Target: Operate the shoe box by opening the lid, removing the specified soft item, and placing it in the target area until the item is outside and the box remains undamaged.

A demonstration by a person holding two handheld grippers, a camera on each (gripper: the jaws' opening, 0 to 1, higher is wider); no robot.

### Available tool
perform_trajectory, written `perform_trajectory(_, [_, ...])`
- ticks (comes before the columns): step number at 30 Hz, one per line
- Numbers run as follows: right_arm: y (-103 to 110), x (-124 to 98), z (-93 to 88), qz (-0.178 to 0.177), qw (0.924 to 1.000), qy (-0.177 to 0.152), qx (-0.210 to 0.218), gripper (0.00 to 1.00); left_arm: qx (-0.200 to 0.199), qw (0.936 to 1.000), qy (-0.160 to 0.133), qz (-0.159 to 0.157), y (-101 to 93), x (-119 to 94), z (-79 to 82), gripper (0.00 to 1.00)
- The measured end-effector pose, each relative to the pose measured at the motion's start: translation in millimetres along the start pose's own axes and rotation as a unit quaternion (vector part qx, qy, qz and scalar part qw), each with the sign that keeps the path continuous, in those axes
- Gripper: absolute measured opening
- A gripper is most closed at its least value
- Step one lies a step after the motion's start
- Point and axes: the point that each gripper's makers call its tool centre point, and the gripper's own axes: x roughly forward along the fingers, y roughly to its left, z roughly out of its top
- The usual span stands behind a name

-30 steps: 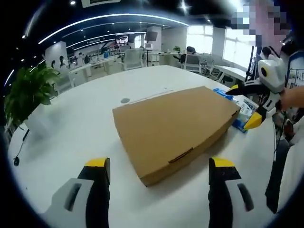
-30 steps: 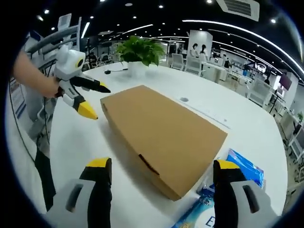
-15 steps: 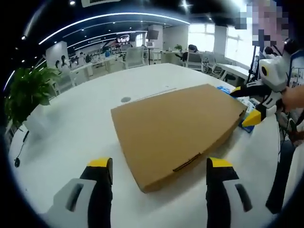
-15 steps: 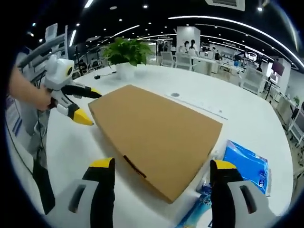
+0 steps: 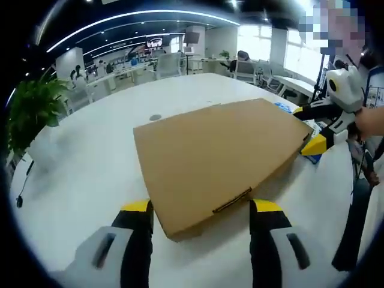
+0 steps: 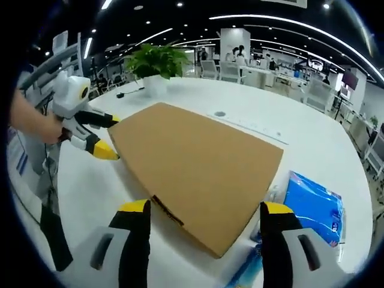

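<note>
Flat brown cardboard shoe box [image 5: 219, 157], lid shut, lies on a white round table [image 5: 90, 162]. A dark slot with a tuck tab shows on the near side edge in both views.

Left gripper [image 5: 204, 211]: yellow-tipped jaws spread, one on each side of the box's near corner, straddling it; cannot tell whether they touch the cardboard. From the right gripper view the same tool [image 6: 103, 137] sits at the box's far-left corner, upper jaw over the lid edge, lower jaw against the side, a hand [image 6: 36, 123] holding it.

Right gripper [image 6: 204, 211]: jaws spread, flanking the box's near edge. In the left gripper view it [image 5: 307, 129] comes in from the right at the far corner, jaws apart around the box edge.

Blue plastic packet [image 6: 312, 204] lies on the table just beside the box on its right; a second blue-and-white packet [image 6: 246, 270] lies partly hidden between the right jaws.

Green potted plant [image 6: 157, 63] stands on the table beyond the box. Small round grey insert [image 5: 155, 117] is set in the tabletop, well apart from the box. Office desks and chairs lie behind.
</note>
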Motion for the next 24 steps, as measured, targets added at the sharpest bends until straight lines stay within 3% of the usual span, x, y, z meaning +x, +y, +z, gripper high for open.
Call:
perform_trajectory(8, [-3.3,3.4,-0.6,-0.001,0.9998,-0.003,0.019,0.73,-0.011,0.9999,0.002,0.007,-0.8,2.7,1.4,0.65])
perform_trajectory(24, [-3.3,3.2,0.0,0.008,0.9999,-0.012,0.008,0.72,-0.031,0.9993,0.002,0.018,-4.6,-0.5,-2.4,0.64])
